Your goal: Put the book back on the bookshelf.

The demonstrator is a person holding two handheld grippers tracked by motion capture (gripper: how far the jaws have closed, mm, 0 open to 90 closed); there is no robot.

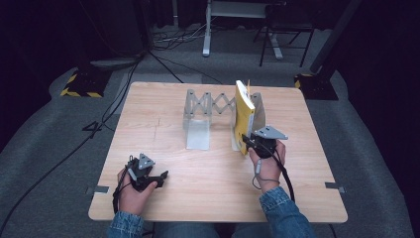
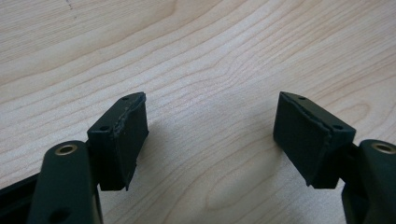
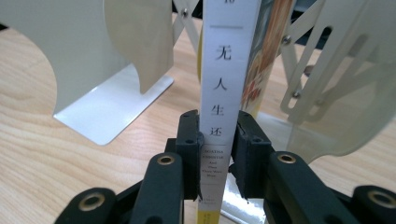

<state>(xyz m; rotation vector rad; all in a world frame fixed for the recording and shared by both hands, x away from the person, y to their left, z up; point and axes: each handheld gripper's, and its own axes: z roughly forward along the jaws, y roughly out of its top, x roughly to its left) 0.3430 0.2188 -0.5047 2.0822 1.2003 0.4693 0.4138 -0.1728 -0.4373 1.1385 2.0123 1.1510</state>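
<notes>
The right gripper (image 3: 215, 154) is clamped on the spine of a thin yellow-and-white paperback book (image 3: 227, 70), standing upright directly ahead between its jaws, inside a grey expandable metal bookend rack (image 1: 204, 110). The left gripper (image 2: 212, 135) rests with jaws wide apart over the light wooden table (image 2: 210, 56).

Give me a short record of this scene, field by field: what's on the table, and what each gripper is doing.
surface: light wooden table
rack: expandable metal bookend rack, standing near the table's far middle
book: yellow book, upright at the rack's right end, white spine toward the person
right gripper: right gripper, shut on the book's spine low down
left gripper: left gripper, open, nothing between its jaws, low over bare table at the near left
</notes>
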